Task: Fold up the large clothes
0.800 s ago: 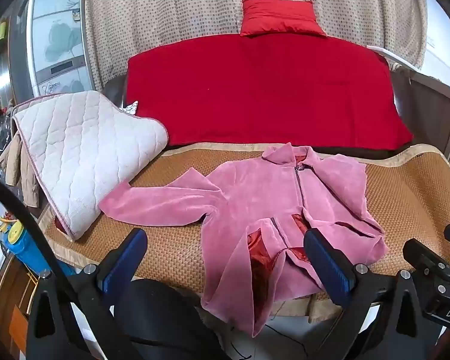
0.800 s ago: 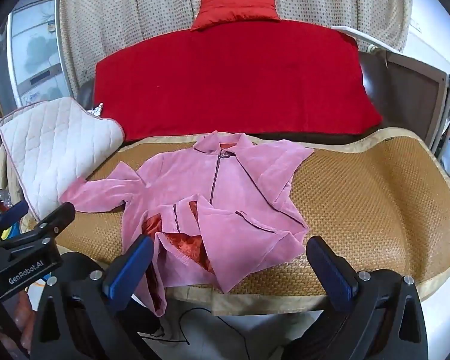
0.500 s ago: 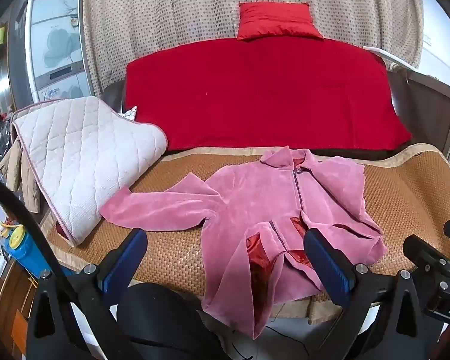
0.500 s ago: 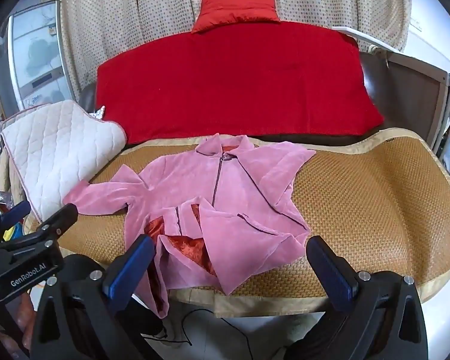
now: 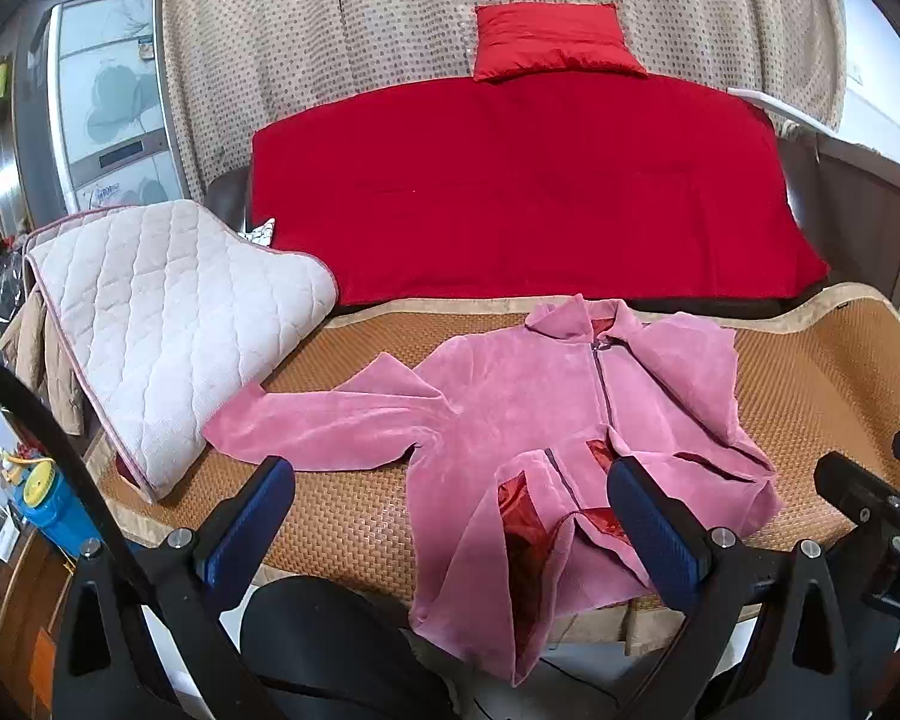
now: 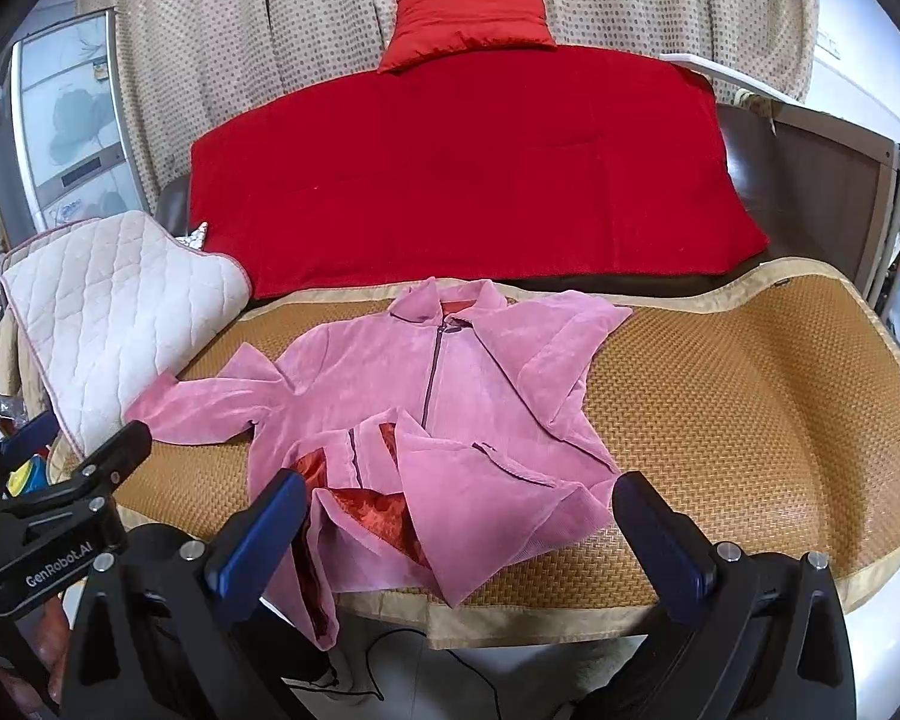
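A pink velvet jacket (image 5: 510, 420) with red lining lies rumpled on a woven straw mat (image 5: 354, 516). One sleeve stretches left, and its hem hangs over the mat's front edge. It also shows in the right wrist view (image 6: 450, 408). My left gripper (image 5: 450, 516) is open and empty, held in front of the jacket's hem. My right gripper (image 6: 459, 525) is open and empty, also in front of the hem, with the mat (image 6: 750, 420) behind it. Neither touches the cloth.
A quilted white pad (image 5: 162, 312) lies at the mat's left end. A red blanket (image 5: 522, 192) and red cushion (image 5: 546, 42) sit behind, before a dotted curtain. A blue bottle (image 5: 48, 504) stands low left. The other gripper's body (image 6: 48, 534) shows at left.
Both grippers have drifted slightly closer to the jacket and a little upward. The jacket has not moved and both grippers stay open.
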`<state>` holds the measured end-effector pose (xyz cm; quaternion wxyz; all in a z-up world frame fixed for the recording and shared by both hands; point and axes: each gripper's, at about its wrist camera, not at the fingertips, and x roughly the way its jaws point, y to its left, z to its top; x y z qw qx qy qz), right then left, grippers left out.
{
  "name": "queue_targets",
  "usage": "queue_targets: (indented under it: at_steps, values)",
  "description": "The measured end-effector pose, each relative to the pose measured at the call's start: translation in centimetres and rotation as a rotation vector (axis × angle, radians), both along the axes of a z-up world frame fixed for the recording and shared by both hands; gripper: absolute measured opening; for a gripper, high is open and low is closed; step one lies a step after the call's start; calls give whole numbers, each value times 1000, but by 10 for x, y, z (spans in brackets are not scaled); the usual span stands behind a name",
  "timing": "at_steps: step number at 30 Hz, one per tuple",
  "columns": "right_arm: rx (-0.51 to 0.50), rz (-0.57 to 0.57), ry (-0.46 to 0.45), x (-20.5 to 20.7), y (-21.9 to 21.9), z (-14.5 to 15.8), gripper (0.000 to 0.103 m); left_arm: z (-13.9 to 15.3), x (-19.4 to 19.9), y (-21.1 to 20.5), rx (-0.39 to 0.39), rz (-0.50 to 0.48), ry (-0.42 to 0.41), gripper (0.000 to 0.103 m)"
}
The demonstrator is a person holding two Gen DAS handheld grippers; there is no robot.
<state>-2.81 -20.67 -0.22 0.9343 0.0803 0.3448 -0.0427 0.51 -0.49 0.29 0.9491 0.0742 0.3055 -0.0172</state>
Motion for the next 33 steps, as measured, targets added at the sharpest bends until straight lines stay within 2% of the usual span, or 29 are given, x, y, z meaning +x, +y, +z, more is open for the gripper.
queue_targets:
  at_steps: [12, 16, 20, 22, 25, 27, 30, 33]
  values:
    - [22, 3, 16, 19, -10, -8, 103, -7, 21, -10, 20, -33, 33, 103]
    - [44, 8, 14, 33, -21, -13, 103, -15, 51, -20, -9, -113, 118, 103]
    - [90, 7, -15, 55, -51, -20, 103, -30, 104, -23, -116, -166, 247, 103]
    - [121, -11, -18, 70, -72, -27, 103, -36, 138, -23, -153, -136, 273, 103]
    - [190, -47, -25, 99, -113, -42, 103, -40, 185, -26, -189, -79, 240, 103]
    - [244, -78, -22, 125, -141, -56, 103, -50, 222, -26, -215, -2, 223, 103]
    - [357, -109, -12, 167, -177, -82, 103, -82, 265, -28, -209, 92, 254, 103]
    - [465, -130, 18, 214, -203, -113, 102, -119, 283, -32, -172, 120, 286, 103]
